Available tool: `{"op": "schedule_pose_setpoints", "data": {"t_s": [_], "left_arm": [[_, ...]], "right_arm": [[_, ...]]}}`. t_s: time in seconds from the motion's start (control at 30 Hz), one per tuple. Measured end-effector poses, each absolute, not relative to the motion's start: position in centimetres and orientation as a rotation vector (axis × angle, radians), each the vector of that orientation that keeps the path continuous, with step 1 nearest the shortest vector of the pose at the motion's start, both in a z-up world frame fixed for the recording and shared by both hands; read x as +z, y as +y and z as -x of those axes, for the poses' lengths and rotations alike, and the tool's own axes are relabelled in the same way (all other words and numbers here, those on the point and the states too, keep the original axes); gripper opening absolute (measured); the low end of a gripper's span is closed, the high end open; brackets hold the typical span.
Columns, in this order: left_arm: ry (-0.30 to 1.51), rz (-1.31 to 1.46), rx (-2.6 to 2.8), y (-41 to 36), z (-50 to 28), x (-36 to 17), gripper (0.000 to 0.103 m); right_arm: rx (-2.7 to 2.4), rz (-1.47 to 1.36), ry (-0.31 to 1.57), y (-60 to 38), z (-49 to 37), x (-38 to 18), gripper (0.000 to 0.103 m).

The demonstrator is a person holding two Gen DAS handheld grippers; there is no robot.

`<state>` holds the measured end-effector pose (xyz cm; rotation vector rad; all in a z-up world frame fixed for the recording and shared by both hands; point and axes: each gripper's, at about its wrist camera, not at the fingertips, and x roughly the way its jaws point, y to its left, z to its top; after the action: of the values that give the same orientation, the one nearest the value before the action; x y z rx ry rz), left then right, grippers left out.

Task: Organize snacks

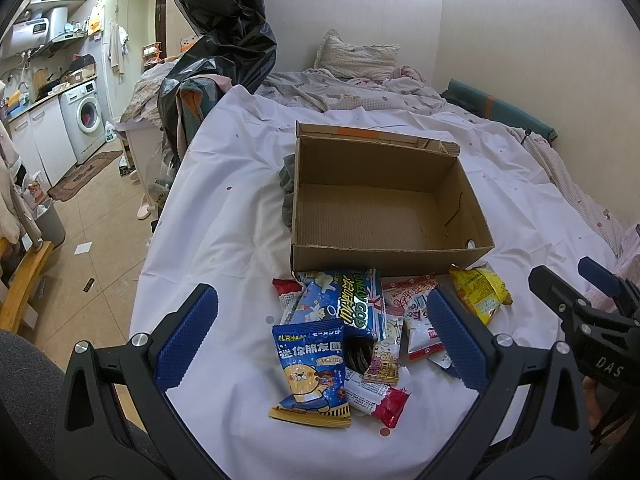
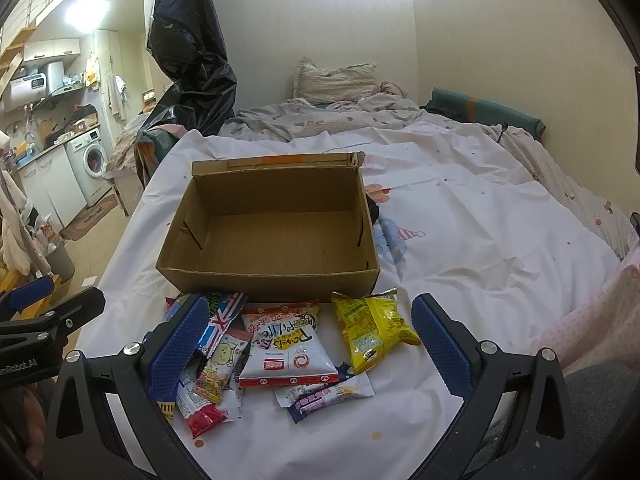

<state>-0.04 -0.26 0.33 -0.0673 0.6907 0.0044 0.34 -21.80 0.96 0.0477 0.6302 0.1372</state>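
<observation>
A heap of glossy, crinkled snack packets [image 1: 352, 332] lies on a white bed sheet [image 1: 224, 216], touching the near wall of an open, rectangular cardboard box [image 1: 384, 204] with a ribbed floor. A blue bear-print pouch [image 1: 312, 372] and a puffy yellow bag [image 2: 372, 332] sit at the heap's edges. The left gripper [image 1: 320, 340] and right gripper [image 2: 308, 344] hover above the pile, blue textured fingers [image 1: 188, 336] spread wide, holding nothing. A black plastic bag [image 1: 228, 28] hangs behind.
</observation>
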Motion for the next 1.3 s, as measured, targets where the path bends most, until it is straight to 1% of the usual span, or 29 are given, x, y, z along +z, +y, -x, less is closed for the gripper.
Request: {"op": "schedule_pose_setpoints", "data": {"t_s": [0.37, 0.53, 0.77, 0.87, 1.0, 1.1, 1.2, 1.27, 1.3], "left_arm": [[0.696, 0.056, 0.029, -0.4, -0.4, 0.3, 0.103], [0.73, 0.06, 0.073, 0.2, -1.2, 0.1, 0.103], [0.77, 0.039, 0.07, 0.5, -3.0, 0.8, 0.103], [0.832, 0.045, 0.055, 0.6, -4.5, 0.6, 0.103], [0.972, 0.058, 0.049, 1.2, -7.0, -0.9, 0.103], [1.067, 0.028, 0.049, 1.5, -8.3, -2.5, 0.103], [1.142, 0.068, 0.079, 2.9, -9.0, -4.4, 0.103], [1.207, 0.098, 0.093, 3.4, -9.4, -6.1, 0.099], [1.229, 0.108, 0.095, 3.4, -9.5, -6.7, 0.099]], "right_arm": [[0.141, -0.037, 0.627, -21.5, -0.1, 1.0, 0.103], [0.162, -0.071, 0.701, -21.9, -1.2, 0.6, 0.103], [0.195, -0.086, 0.751, -23.3, -3.7, 1.4, 0.103], [0.209, -0.098, 0.81, -24.0, -5.5, 1.2, 0.103], [0.236, -0.117, 0.912, -24.7, -7.7, 0.4, 0.103], [0.28, -0.111, 1.034, -25.0, -9.8, -1.7, 0.103], [0.249, -0.146, 1.096, -25.9, -10.4, -3.9, 0.103], [0.24, -0.227, 1.153, -26.9, -10.6, -5.2, 0.103], [0.23, -0.243, 1.167, -27.1, -10.7, -5.4, 0.103]]}}
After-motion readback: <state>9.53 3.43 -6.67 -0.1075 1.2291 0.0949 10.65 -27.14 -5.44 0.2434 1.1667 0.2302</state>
